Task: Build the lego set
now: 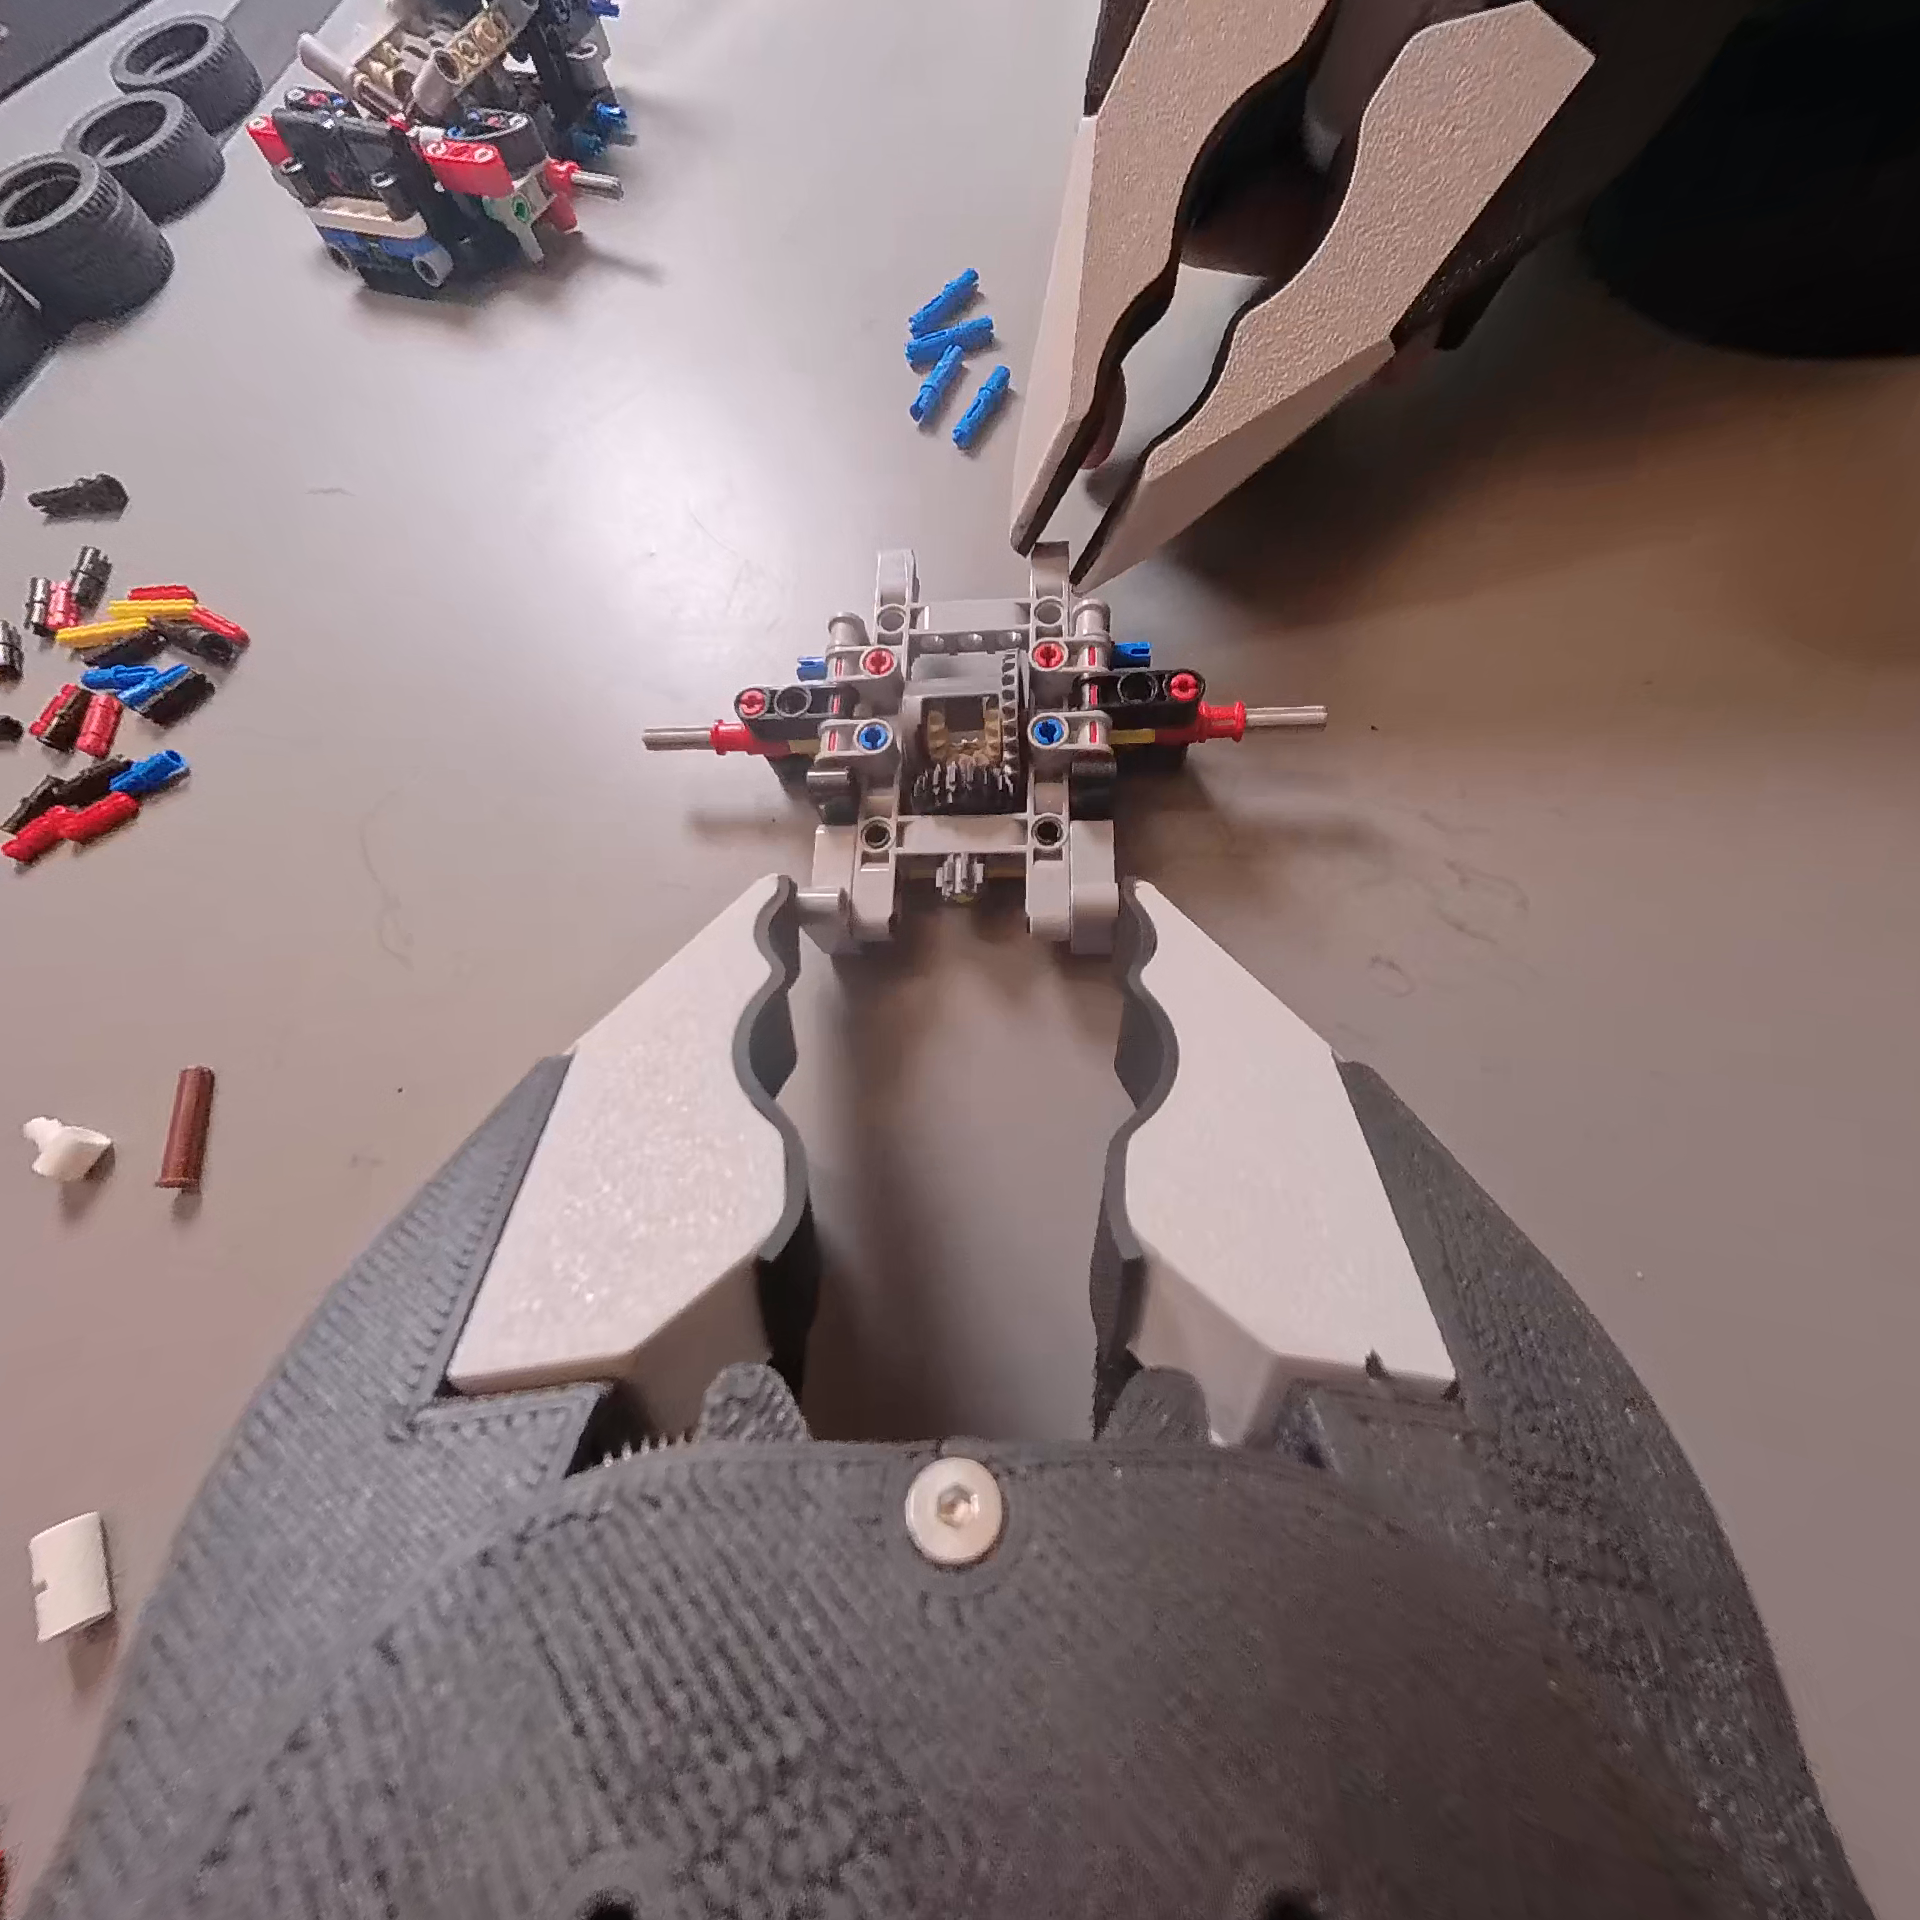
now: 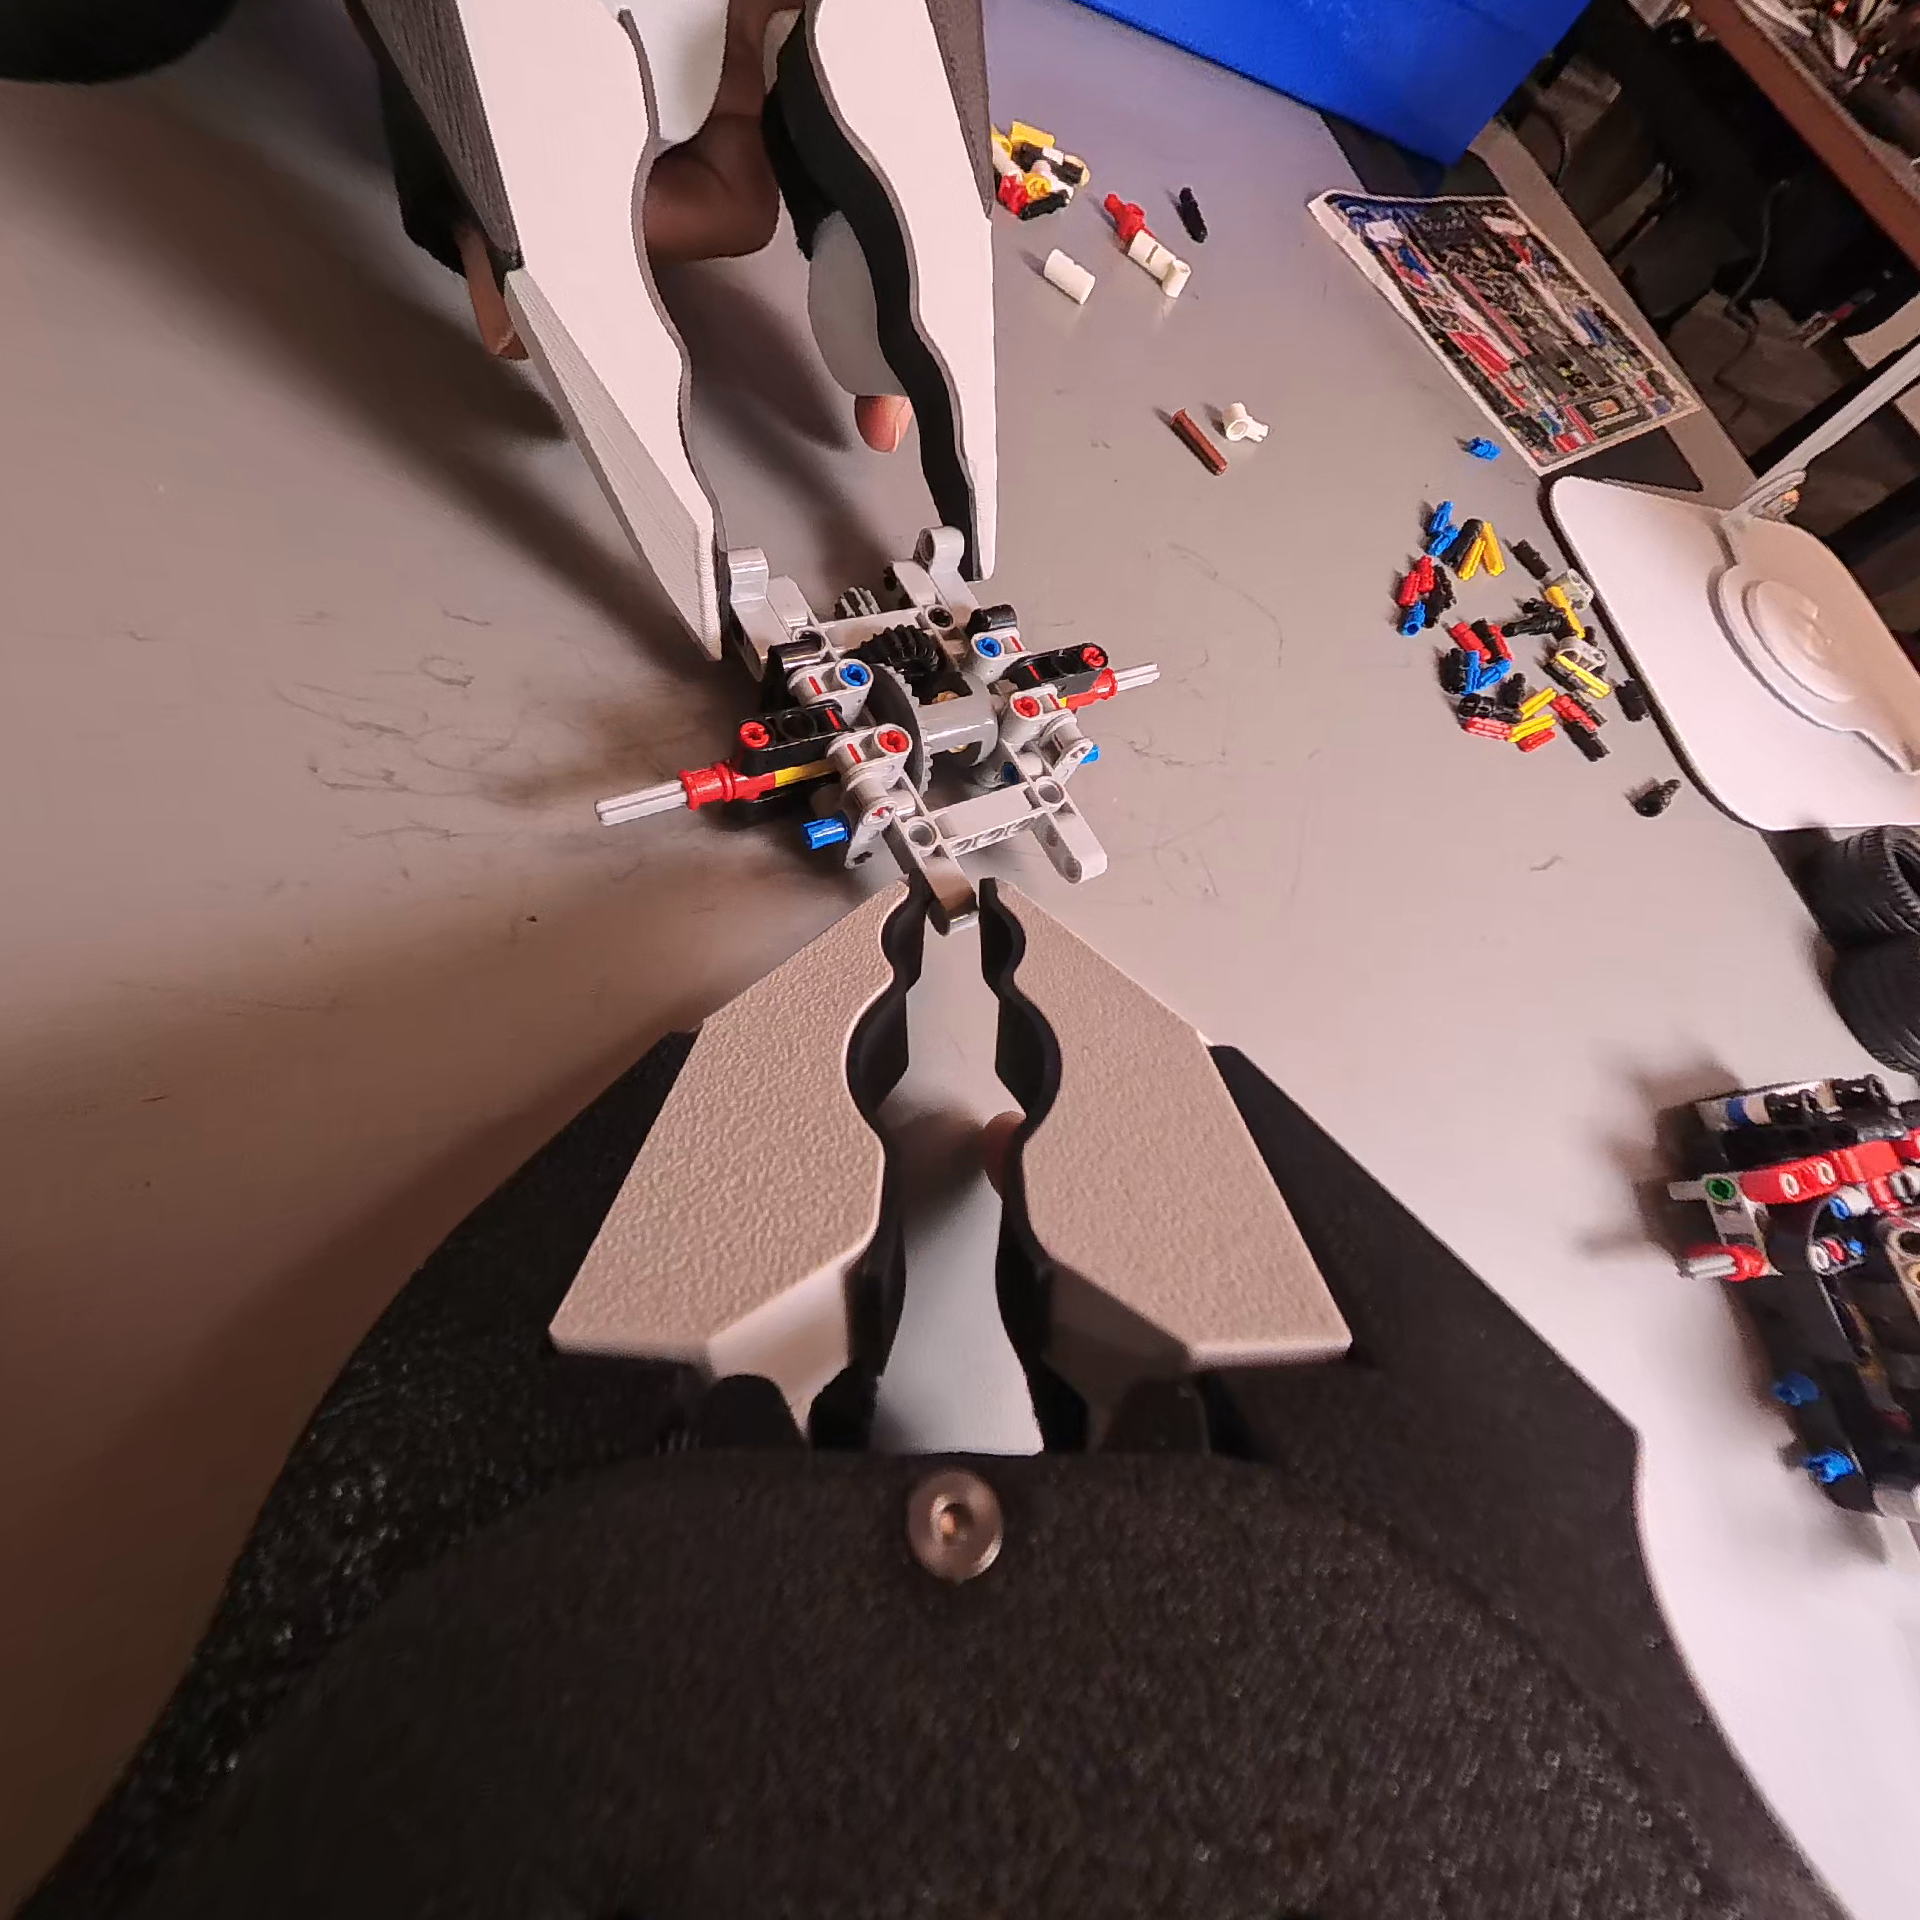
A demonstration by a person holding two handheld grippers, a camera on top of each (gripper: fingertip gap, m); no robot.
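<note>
A grey table (image 1: 1455,935) carries a grey toy-brick gear assembly (image 1: 961,748) at its centre. The left gripper (image 1: 961,914), spread wide, clasps the assembly's two near legs. The right gripper (image 2: 951,904), nearly closed, pinches one thin grey beam (image 2: 948,896) at the assembly's opposite end.

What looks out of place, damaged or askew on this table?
Nothing damaged or spilled. The grey gear assembly sits square on the table, left gripper straddling its near end, right gripper pinching one grey beam. Only dark scuffs mark the tabletop.
</note>
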